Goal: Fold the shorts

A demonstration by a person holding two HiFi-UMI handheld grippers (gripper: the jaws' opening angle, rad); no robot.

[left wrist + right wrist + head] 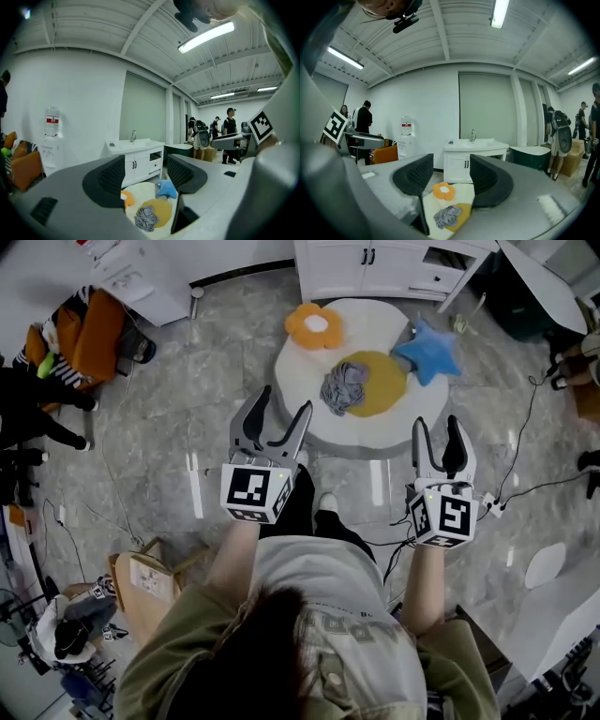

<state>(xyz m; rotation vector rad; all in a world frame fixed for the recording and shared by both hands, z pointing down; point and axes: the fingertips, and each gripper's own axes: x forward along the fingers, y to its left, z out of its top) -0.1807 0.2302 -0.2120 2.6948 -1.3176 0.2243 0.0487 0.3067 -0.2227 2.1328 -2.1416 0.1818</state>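
Left hand-held gripper (284, 405) and right hand-held gripper (436, 424) gape empty, facing crumpled shorts (344, 387)

I logged clear air from left gripper (284, 404) and right gripper (436, 423) to the table (349, 434); flower cushion (315, 325) and star cushion (428, 351) crowded its far side.

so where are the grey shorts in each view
head view: shorts upper centre, on the left edge of the yellow mat
left gripper view: bottom centre
right gripper view: bottom centre too
shared landmark: the yellow mat under them
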